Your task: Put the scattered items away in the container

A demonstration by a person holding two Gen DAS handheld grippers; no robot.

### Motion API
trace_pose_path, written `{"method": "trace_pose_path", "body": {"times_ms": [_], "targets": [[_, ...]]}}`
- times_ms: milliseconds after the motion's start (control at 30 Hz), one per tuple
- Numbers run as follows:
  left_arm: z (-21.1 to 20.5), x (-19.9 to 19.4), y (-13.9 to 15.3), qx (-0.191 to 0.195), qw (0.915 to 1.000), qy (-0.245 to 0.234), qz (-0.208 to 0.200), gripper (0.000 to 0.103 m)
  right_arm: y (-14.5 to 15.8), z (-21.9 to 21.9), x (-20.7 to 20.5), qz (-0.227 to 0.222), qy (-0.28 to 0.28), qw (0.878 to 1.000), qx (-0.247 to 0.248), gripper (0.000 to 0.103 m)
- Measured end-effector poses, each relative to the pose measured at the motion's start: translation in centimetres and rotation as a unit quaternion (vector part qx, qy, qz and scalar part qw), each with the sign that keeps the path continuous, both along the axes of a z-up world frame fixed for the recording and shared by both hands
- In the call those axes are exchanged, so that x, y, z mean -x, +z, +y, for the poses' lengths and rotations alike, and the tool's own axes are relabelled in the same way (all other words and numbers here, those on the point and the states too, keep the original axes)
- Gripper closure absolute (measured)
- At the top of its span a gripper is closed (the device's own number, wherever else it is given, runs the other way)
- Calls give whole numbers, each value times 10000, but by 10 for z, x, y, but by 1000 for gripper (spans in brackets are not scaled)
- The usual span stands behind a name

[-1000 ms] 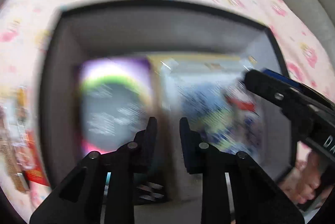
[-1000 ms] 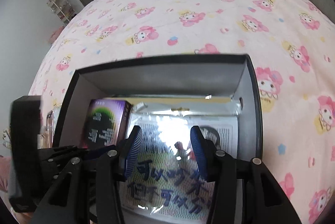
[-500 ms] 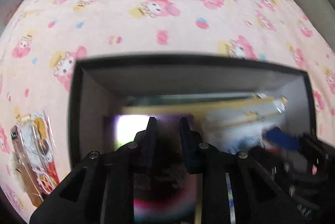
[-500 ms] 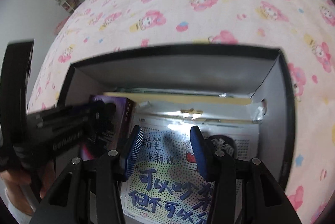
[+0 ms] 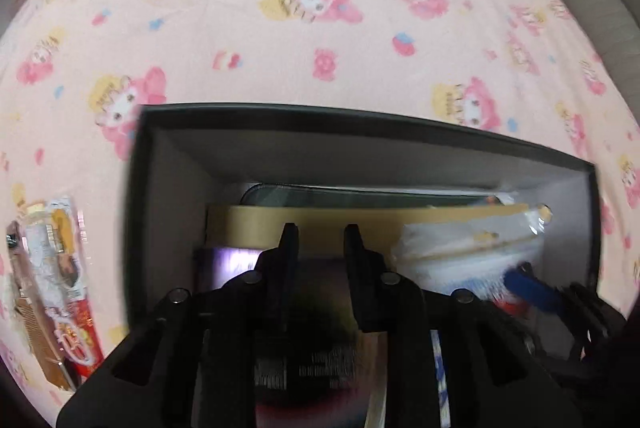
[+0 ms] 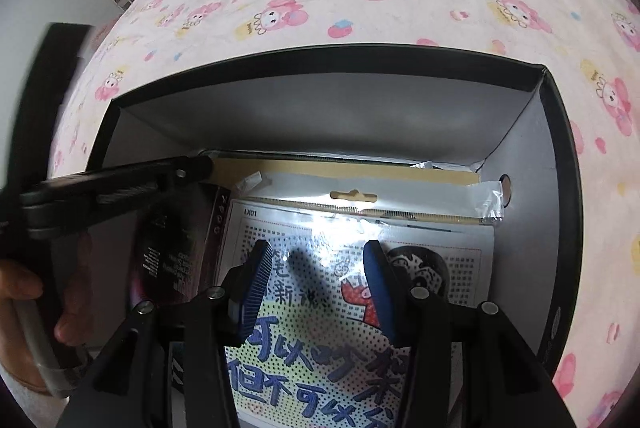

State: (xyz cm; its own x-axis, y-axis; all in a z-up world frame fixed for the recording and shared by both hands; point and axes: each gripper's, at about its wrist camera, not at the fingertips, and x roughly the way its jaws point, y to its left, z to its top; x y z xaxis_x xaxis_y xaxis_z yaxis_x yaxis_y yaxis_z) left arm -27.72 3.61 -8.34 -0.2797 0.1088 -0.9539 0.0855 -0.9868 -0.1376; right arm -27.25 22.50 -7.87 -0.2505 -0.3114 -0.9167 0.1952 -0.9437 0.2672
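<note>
While your left gripper (image 5: 319,240) points down into the black box (image 5: 360,120) in the left wrist view, its jaws stand narrowly apart, and you cannot tell whether they pinch the dark purple carton (image 5: 312,368) blurred beneath them. That carton sits at the box's left side, in front of a tan cardboard sheet (image 5: 360,224). To its right lies a clear plastic packet (image 5: 472,252), with your right gripper's blue pad (image 5: 528,288) over it. The box rests on a bed covered by a pink cartoon-print sheet (image 5: 320,28). Outside the box, at the left edge, a snack packet (image 5: 56,268) lies on the sheet, well apart from the box wall.

In the right wrist view, your right gripper (image 6: 316,276) hovers about half open over the plastic packet (image 6: 360,292), which shows a dotted card with blue lettering; nothing sits between the blue pads (image 6: 256,280). The packet lies flat on the box floor, filling the middle and right. The purple carton (image 6: 180,248) stands just beside it on the left, with the left gripper (image 6: 120,184) reaching across its top. Your hand (image 6: 36,292) shows at the left edge.
</note>
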Motion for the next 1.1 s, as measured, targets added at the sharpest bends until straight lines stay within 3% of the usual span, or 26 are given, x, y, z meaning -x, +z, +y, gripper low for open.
{"method": "trace_pose_path", "body": {"times_ms": [100, 167, 300, 567, 700, 800, 833, 967, 1100], "targets": [[9, -36, 19, -354, 9989, -244, 183, 69, 6, 3, -4, 99, -78, 9999, -88, 60], [16, -54, 14, -827, 9957, -409, -51, 69, 14, 7, -8, 265, -92, 9995, -116, 60], [25, -67, -1, -1242, 9896, -562, -453, 69, 19, 10, -13, 331, -98, 9993, -124, 59], [21, -57, -7, -1319, 9890, -236, -622, 69, 14, 15, -15, 233, -156, 9995, -174, 59], [19, -63, 1, -837, 9959, -87, -341, 69, 18, 15, -16, 351, -169, 9988, -306, 59], [13, -63, -5, -1679, 9844, -121, -504, 69, 17, 15, -15, 303, -164, 9992, -213, 59], [17, -65, -4, -1770, 9827, -237, -495, 69, 16, 16, -15, 251, -158, 9995, -128, 59], [34, -64, -6, -1165, 9908, -404, -556, 72, 12, 14, -14, 134, -159, 9998, 34, 59], [21, -62, -11, -1461, 9872, -82, -627, 75, 9, 10, -16, 144, -135, 9998, -87, 59]]}}
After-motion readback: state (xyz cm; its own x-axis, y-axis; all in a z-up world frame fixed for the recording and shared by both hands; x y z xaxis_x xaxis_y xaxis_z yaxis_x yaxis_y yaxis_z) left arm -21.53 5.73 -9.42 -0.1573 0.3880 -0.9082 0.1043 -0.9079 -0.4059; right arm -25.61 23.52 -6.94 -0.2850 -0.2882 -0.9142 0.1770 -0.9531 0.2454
